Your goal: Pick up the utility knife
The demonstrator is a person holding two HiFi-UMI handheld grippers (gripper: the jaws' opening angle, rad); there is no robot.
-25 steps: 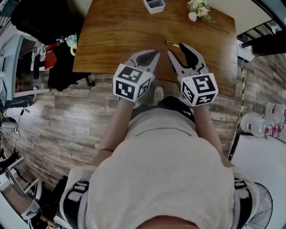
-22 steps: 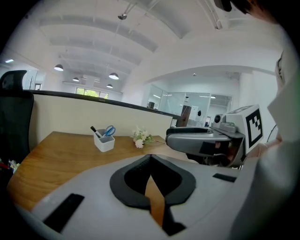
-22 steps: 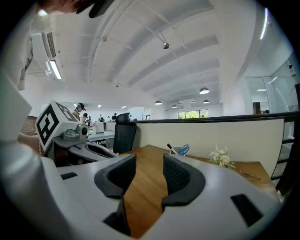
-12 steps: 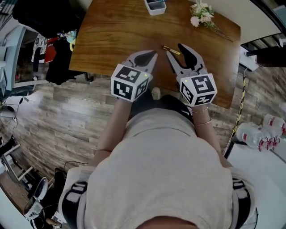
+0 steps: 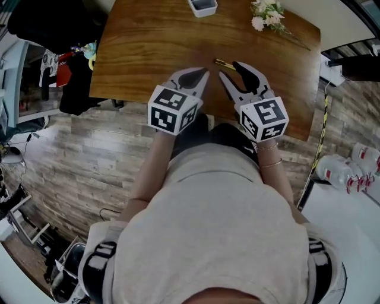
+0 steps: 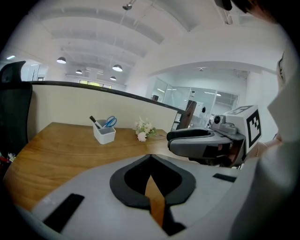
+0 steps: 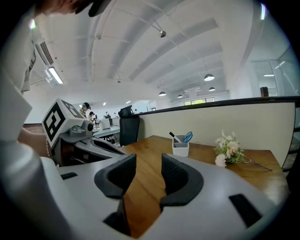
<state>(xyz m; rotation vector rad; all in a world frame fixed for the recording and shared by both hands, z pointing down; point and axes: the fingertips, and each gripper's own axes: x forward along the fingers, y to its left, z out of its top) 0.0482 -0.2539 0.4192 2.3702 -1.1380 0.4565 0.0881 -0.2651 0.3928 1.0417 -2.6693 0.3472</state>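
The utility knife [image 5: 223,62], a thin yellowish bar, lies on the wooden table [image 5: 148,41] just ahead of my right gripper [image 5: 228,69]. That gripper is open, with bare wood showing between its jaws [image 7: 149,158], and its far jaw tip sits right beside the knife's end. My left gripper [image 5: 205,72] hovers next to it near the table's front edge, jaws shut and holding nothing [image 6: 151,156]. Neither gripper view shows the knife.
A white pen holder [image 5: 203,6] with scissors and a small bunch of flowers [image 5: 265,13] stand at the table's far side. A black chair with hanging things [image 5: 65,65] is at the left. Water bottles [image 5: 338,172] sit on the floor at the right.
Both grippers stay almost in place. The right gripper's open jaws have edged slightly closer to the knife, and the head view has shifted a little.
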